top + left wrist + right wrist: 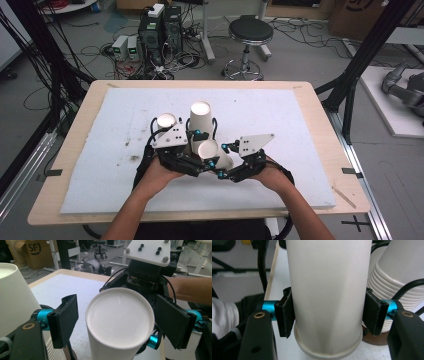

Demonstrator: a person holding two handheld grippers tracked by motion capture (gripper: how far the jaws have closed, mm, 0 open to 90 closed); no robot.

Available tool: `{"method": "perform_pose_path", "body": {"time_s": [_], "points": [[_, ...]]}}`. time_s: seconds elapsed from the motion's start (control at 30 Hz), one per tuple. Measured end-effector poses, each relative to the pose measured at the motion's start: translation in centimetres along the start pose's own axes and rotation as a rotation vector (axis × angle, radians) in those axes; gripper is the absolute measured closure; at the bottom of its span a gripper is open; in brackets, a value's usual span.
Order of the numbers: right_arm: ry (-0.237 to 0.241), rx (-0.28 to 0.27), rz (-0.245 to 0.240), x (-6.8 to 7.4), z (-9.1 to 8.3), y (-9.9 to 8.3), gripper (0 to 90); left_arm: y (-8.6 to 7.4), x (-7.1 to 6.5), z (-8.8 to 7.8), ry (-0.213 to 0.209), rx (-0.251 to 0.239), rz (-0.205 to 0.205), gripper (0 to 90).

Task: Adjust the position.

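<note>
A white paper cup (208, 149), bottom up and tilted, sits between both grippers at the middle of the white mat. Seen from the right gripper view, the cup (328, 290) stands rim down and my right gripper (328, 315) has its black pads pressed on both sides of it. My left gripper (117, 322) is open around the same cup (120, 317), whose round bottom faces the camera with a gap at the left pad (63, 320). From above, the left gripper (200, 150) and right gripper (224, 161) meet at the cup.
Two inverted stacks of white cups (200, 117) (166, 120) stand just behind the grippers; one stack (397, 277) is close beside the held cup. The white foam mat (280, 115) covers a wooden table (325, 115). A stool (250, 32) and computers stand beyond.
</note>
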State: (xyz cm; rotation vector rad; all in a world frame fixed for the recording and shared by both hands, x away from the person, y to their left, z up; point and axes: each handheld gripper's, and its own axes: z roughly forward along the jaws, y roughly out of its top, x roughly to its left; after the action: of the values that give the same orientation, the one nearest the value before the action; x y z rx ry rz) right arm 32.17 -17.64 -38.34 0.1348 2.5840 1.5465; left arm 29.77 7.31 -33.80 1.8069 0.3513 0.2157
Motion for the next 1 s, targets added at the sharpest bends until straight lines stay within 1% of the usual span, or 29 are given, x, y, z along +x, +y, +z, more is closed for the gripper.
{"method": "perform_pose_path", "body": {"time_s": [0.03,0.1,0.13,0.17,0.2,0.23,0.3,0.33,0.37,0.4,0.43,0.47,0.53,0.6,0.7,0.73,0.77,0.8,0.83,0.93,0.97,1.0], "points": [[0.014,0.022,-0.002,0.04,0.14,0.26,35.3,0.05,0.19,0.11,-0.014,0.026,0.01,21.6],[0.02,0.02,-0.001,0.02,0.21,0.31,34.9,0.02,0.18,0.27,-0.018,0.027,0.002,21.7],[0.028,0.022,-0.001,0.0,0.27,0.36,34.9,0.01,0.24,0.32,-0.027,0.039,0.004,23.2],[0.034,0.023,-0.001,0.0,0.33,0.38,34.9,-0.02,0.31,0.38,-0.037,0.042,0.007,26.2],[0.039,0.024,0.0,-0.02,0.35,0.37,34.9,-0.1,0.43,0.39,-0.06,0.04,0.013,31.0],[0.04,0.026,0.008,-0.02,0.36,0.34,34.1,-0.14,0.43,0.41,-0.06,0.039,0.006,35.0],[0.047,0.026,0.017,-0.13,0.29,0.26,31.4,-0.18,0.63,0.41,-0.069,0.032,-0.018,35.5],[0.051,0.017,0.028,-0.16,0.25,0.21,28.2,-0.19,0.72,0.35,-0.076,0.017,-0.029,35.5],[0.055,-0.007,0.039,-0.13,0.22,0.11,24.0,-0.18,0.81,0.24,-0.076,0.006,-0.035,35.6],[0.057,-0.04,0.066,-0.07,0.16,-0.02,18.2,-0.19,0.84,0.19,-0.08,-0.003,-0.041,35.7],[0.05,-0.06,0.082,-0.02,0.17,-0.07,17.8,-0.21,0.88,0.14,-0.084,-0.011,-0.047,35.7],[0.049,-0.081,0.089,0.03,0.14,-0.15,17.9,-0.24,0.94,0.05,-0.09,-0.022,-0.051,35.7],[0.049,-0.087,0.096,0.07,0.13,-0.17,17.8,-0.26,0.93,-0.01,-0.096,-0.044,-0.059,35.7],[0.049,-0.108,0.111,0.08,0.14,-0.32,17.8,-0.28,0.91,-0.07,-0.113,-0.068,-0.065,35.8],[0.051,-0.111,0.115,0.08,0.11,-0.38,18.0,-0.25,0.84,-0.09,-0.123,-0.084,-0.061,35.8],[0.059,-0.113,0.115,0.07,0.05,-0.39,20.0,-0.25,0.82,-0.09,-0.124,-0.088,-0.061,35.8],[0.073,-0.117,0.114,0.05,-0.03,-0.39,24.7,-0.26,0.83,-0.11,-0.126,-0.09,-0.064,35.9],[0.085,-0.117,0.102,0.06,-0.13,-0.35,27.4,-0.31,0.85,-0.1,-0.131,-0.092,-0.069,35.9],[0.088,-0.116,0.083,0.06,-0.25,-0.33,29.6,-0.33,0.9,-0.11,-0.131,-0.087,-0.064,36.0],[0.086,-0.098,0.06,-0.03,-0.5,-0.37,34.5,-0.59,0.87,-0.03,-0.131,-0.071,-0.065,36.0],[0.083,-0.083,0.053,0.01,-0.55,-0.36,35.2,-0.69,0.82,0.0,-0.13,-0.062,-0.054,35.8],[0.077,-0.069,0.04,0.05,-0.56,-0.34,35.4,-0.77,0.7,0.03,-0.122,-0.042,-0.033,33.7]]}}
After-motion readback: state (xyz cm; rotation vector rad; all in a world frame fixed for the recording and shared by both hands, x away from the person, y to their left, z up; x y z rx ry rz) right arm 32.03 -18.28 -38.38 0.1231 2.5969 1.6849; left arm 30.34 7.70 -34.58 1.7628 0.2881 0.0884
